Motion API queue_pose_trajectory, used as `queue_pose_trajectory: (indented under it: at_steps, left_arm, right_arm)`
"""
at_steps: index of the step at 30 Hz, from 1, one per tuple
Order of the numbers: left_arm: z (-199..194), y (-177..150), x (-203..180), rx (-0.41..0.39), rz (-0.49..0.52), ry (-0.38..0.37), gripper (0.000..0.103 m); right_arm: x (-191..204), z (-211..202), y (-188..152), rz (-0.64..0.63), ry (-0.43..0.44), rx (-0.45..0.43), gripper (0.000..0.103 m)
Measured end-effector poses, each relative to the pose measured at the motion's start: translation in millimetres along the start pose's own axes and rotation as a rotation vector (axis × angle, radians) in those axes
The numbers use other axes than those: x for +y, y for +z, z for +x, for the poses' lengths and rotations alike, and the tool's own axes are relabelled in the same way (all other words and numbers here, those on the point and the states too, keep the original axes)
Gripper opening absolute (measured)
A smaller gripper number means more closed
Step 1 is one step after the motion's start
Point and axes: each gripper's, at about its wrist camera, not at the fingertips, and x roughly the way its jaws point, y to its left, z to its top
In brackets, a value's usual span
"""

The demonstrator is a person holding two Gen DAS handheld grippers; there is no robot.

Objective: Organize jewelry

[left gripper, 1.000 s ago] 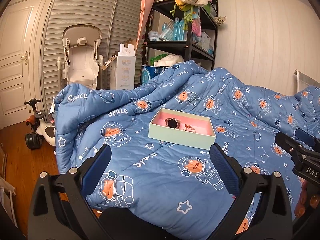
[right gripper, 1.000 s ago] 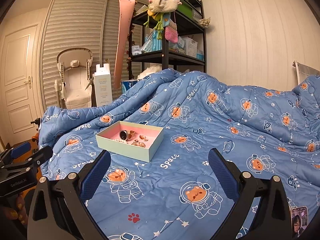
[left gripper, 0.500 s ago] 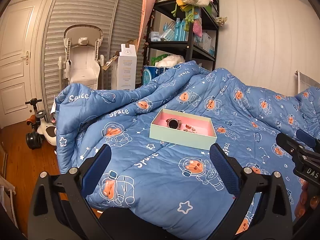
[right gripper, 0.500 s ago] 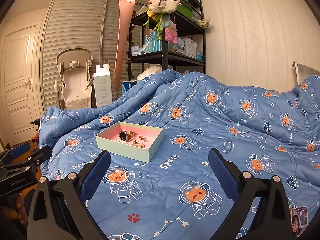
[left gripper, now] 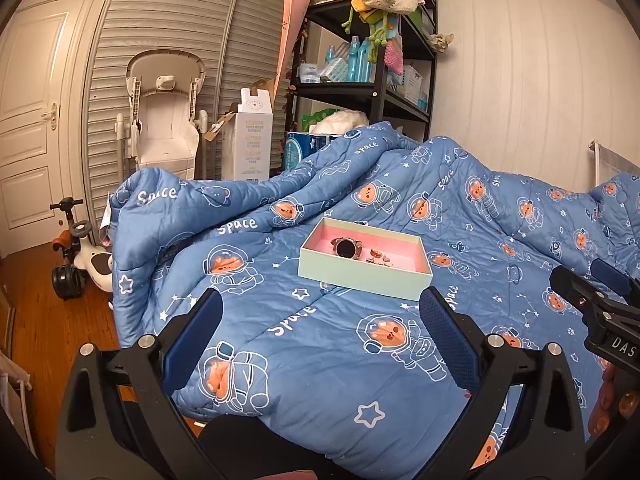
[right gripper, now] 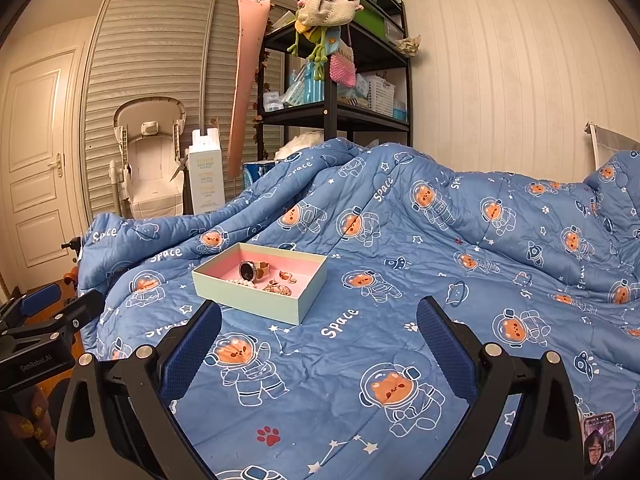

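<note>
Left gripper (left gripper: pixel 320 322) hovers over the quilt (left gripper: pixel 320 380), fingers spread wide, empty. Box (left gripper: pixel 364 258) sits flat on the bed ahead; watch (left gripper: pixel 346 247) and small pieces (right gripper: pixel 280 282) lie loose on its pink lining, not sorted. Right gripper (right gripper: pixel 318 330) likewise spread, empty. Both aim at the box, probably to approach it.

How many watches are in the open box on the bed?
1. A round-faced watch lies in the left part of the pink-lined box, beside smaller jewelry pieces too small to identify. Another could hide behind the near wall, but none shows in either view.
</note>
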Motion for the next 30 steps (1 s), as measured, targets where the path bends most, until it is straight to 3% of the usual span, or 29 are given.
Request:
queue_pose_trajectory:
  at_steps: [30]
  left_arm:
    - [0.9,1.3,-2.0,0.010,-0.013,-0.007,0.097]
  right_arm:
    - [2.2,0.0,0.1,-0.005,0.001,0.005,0.096]
